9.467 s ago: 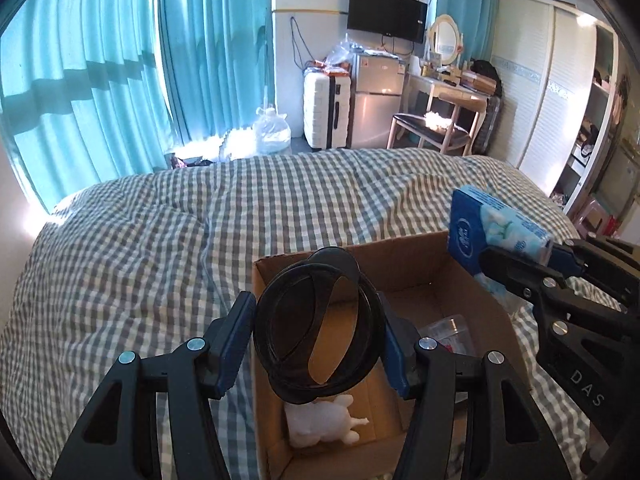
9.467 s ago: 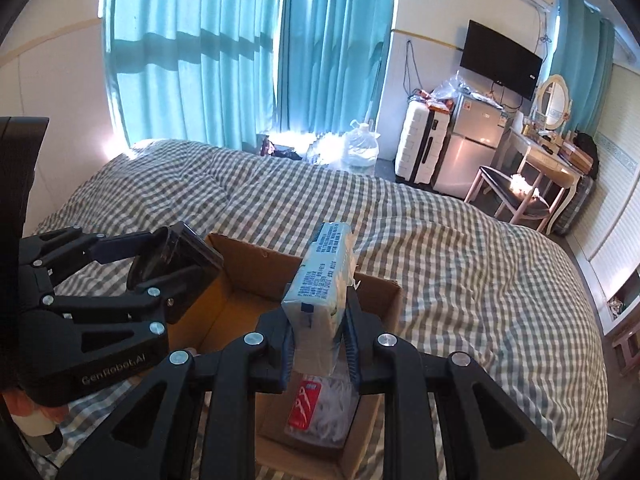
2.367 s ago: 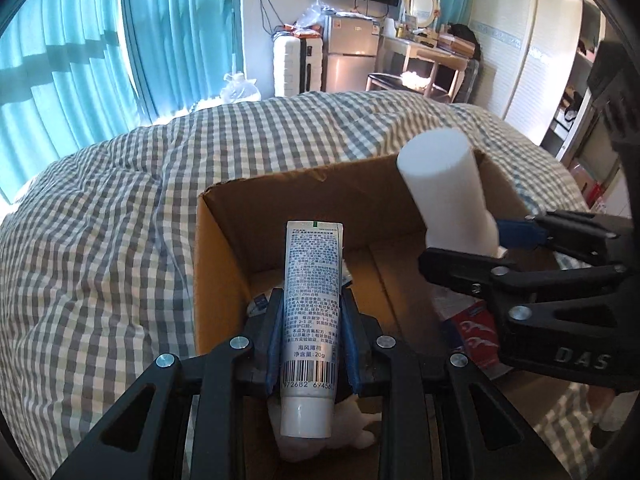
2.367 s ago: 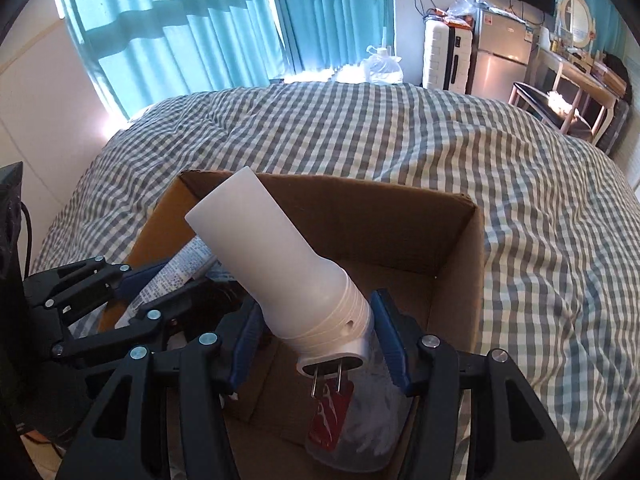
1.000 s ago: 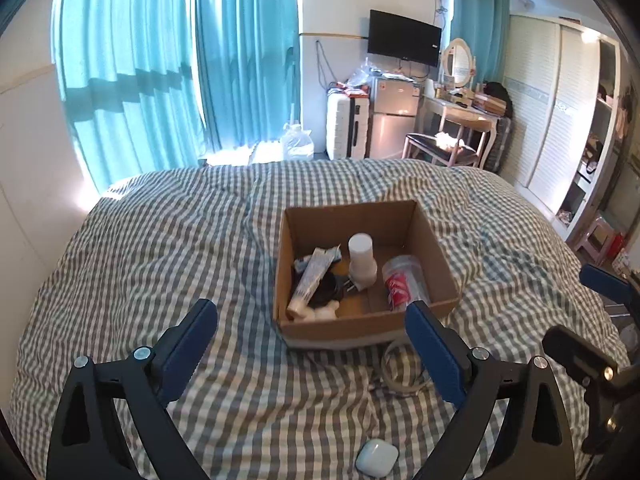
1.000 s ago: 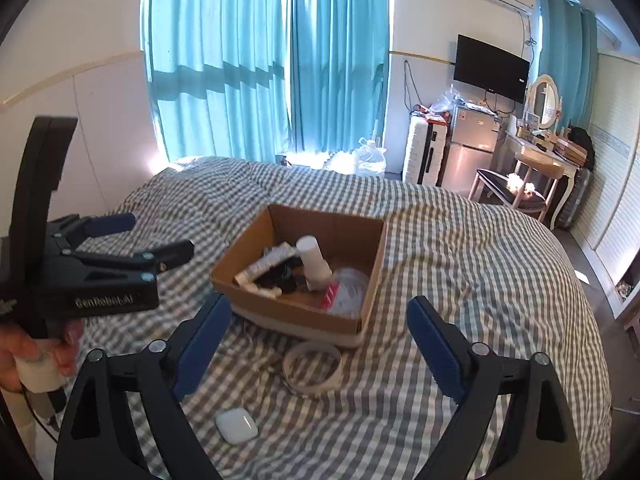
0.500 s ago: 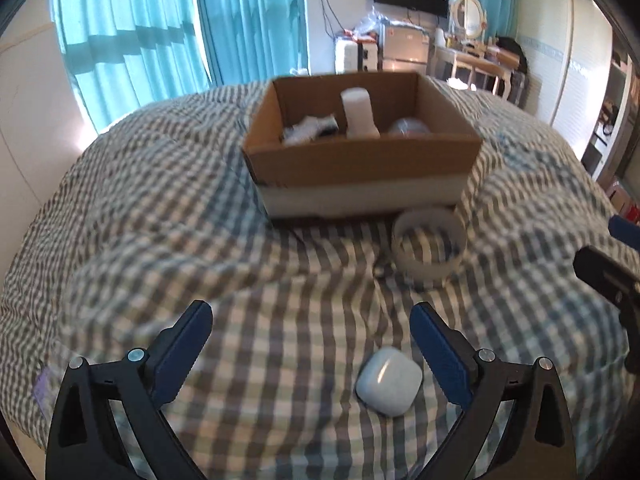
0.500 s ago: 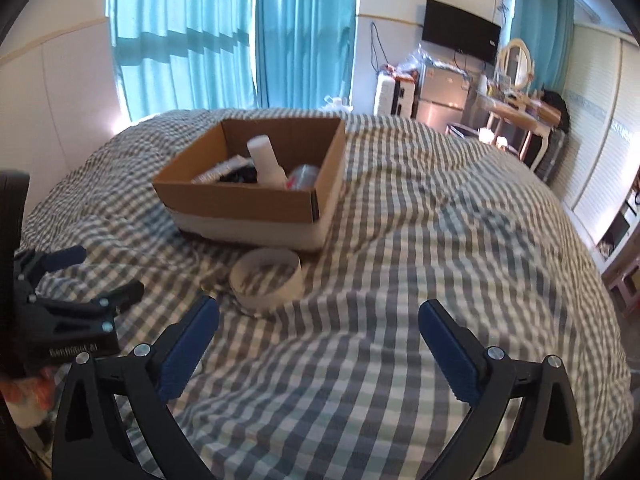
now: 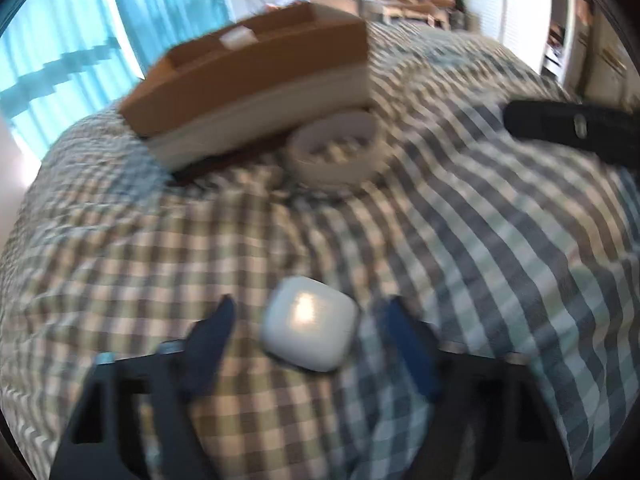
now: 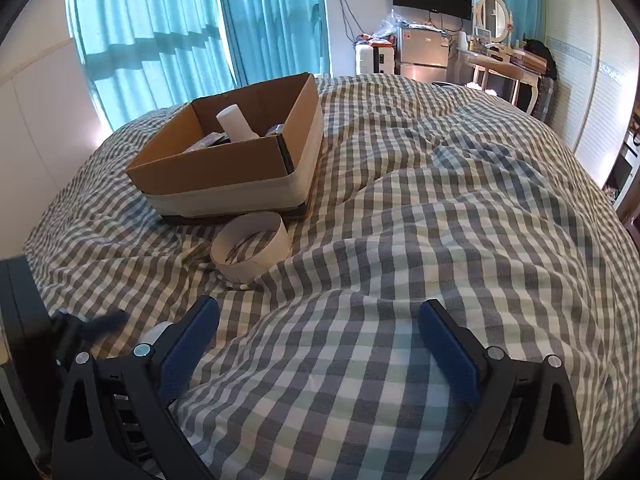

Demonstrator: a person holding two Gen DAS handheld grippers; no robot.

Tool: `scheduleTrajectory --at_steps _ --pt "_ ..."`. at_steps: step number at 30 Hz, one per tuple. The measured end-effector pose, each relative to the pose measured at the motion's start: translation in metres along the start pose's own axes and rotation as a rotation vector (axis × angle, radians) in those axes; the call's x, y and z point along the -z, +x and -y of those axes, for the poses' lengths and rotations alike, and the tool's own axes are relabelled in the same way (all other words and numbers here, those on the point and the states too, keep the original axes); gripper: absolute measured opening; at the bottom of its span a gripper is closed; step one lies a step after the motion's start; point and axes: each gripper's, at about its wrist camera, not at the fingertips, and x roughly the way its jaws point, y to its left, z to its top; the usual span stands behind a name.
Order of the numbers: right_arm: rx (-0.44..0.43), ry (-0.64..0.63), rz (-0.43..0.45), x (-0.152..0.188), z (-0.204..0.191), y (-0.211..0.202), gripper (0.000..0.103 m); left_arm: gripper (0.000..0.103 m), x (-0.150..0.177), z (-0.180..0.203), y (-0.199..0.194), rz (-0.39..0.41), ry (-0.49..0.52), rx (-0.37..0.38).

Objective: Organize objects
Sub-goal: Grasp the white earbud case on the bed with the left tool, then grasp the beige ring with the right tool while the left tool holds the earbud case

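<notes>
Your left gripper (image 9: 308, 332) is down over the small white case (image 9: 309, 329) that lies on the checked bed cover (image 9: 500, 248), well in front of the cardboard box (image 9: 256, 80). Its jaws have just been closing and now bracket the case, one blue pad on each side, but a gap shows on both sides, so nothing is gripped yet. The view is blurred, so how square the pads sit to the case is hard to judge.

Your right gripper (image 10: 320, 344) hangs spread wide above bare cover with nothing between its pads. The white tape roll (image 10: 250, 248) stands just in front of the box (image 10: 224, 172), touching or nearly touching its near wall; it lies ahead and to the left of the right gripper's line.

The box already holds a white cylinder (image 10: 236, 122) and a few darker items that are hard to make out. The case and the roll look like the last loose things, so this step is picking up the case.

Next, finish closing on the case across its rounded sides, keeping the pads low enough that the smooth shell does not squirt out against the soft bedding, then lift and carry it over the box rim. Swing the right gripper left and forward to straddle the roll's wall.
</notes>
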Motion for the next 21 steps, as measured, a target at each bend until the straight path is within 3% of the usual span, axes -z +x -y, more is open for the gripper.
scheduleTrajectory --at_steps 2,8,14,21 --pt "-0.005 0.008 -0.001 0.001 0.001 0.0 0.1 0.06 0.0 0.004 0.008 -0.022 0.014 -0.019" --pt "-0.012 0.014 0.003 0.002 0.001 0.0 0.1 0.057 -0.007 -0.003 0.024 -0.07 -0.038 0.035" --pt "-0.011 0.019 0.007 0.004 0.001 0.0 0.1 0.057 -0.008 -0.001 0.002 -0.015 -0.038 -0.026" --pt "0.015 -0.002 0.006 0.004 -0.003 0.002 0.1 0.057 -0.018 -0.026 -0.043 0.077 -0.132 0.003"
